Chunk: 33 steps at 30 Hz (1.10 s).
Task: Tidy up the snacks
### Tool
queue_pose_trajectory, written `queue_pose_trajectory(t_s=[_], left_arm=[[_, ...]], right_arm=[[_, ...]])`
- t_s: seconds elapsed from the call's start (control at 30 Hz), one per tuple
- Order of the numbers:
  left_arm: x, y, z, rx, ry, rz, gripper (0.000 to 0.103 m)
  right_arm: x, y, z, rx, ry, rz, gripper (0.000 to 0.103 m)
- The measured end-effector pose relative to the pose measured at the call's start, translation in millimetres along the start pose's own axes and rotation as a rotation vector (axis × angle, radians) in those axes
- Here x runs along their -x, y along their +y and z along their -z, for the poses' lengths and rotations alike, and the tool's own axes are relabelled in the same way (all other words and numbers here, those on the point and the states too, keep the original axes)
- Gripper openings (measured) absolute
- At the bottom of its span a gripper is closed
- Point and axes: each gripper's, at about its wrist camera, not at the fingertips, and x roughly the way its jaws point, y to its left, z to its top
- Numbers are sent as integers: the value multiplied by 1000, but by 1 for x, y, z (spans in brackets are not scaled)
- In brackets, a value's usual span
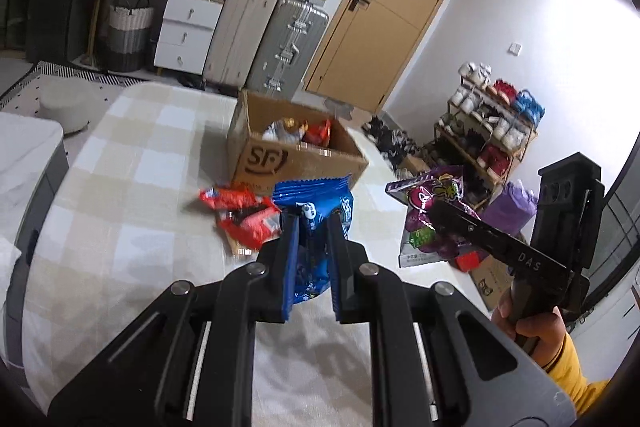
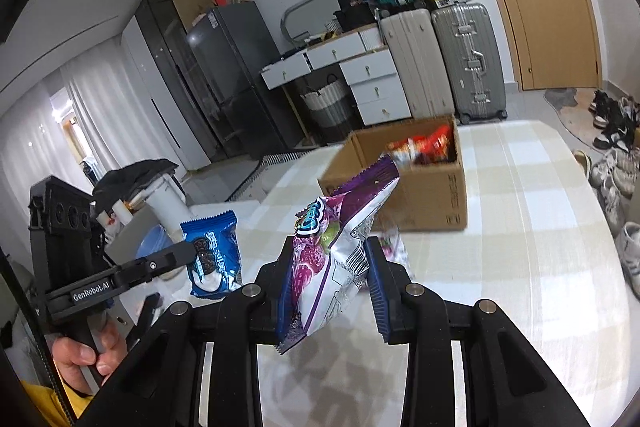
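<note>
My left gripper [image 1: 313,227] is shut on a blue Oreo packet [image 1: 316,203] and holds it above the checked table [image 1: 120,187]; the packet also shows in the right wrist view [image 2: 214,255]. My right gripper [image 2: 330,267] is shut on a purple candy bag [image 2: 340,227], held above the table; the bag shows in the left wrist view [image 1: 432,215]. An open cardboard box [image 1: 296,163] with several snacks inside stands ahead on the table, also in the right wrist view [image 2: 424,195]. Red snack packets [image 1: 244,211] lie in front of the box.
Suitcases [image 1: 280,39] and white drawers [image 1: 188,31] stand behind the table by a wooden door [image 1: 384,11]. A shoe rack [image 1: 488,123] is at the right. A fridge [image 2: 228,79] stands by the wall. Shoes [image 2: 612,163] lie on the floor beside the table's right edge.
</note>
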Motion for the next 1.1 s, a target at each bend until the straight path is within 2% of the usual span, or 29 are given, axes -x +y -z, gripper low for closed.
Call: queue_pose_trajectory(t_s=[0.13,0.4,0.57,0.63,0.77,0.8,0.9,1.0,1.1], left_arm=[[14,-4,-23,-9,-49,-16,11],[16,-9,-83,-9,-103,-1,11],[-4,-15,-131,-28,-116,-13,10],[-14,-18,-146,-39,-114,-14,0],[-49,-28,-174,-80,-100,-24,0],[-64,-34,-178,-93,-81,-24,0],[-103,-24,-186,-26,16,20,0],[-106,-19,-173,-61,20,-33,0],[-105,0,-156,-32,45,-31,0]], right_arm=[[-2,0,-29,7,-16,-16,32],[-5,0,-96,39,-63,-36,32],[-18,-10,-139,47,-84,-22,32],[-24,-14,-150,55,-87,-11,32],[-44,-22,-174,58,-77,-8,32],[-52,-24,-177,58,-70,-11,32],[-83,-37,-175,32,-23,-9,32],[-105,-48,-164,1,16,-31,32],[-117,-57,-149,2,29,-27,32]])
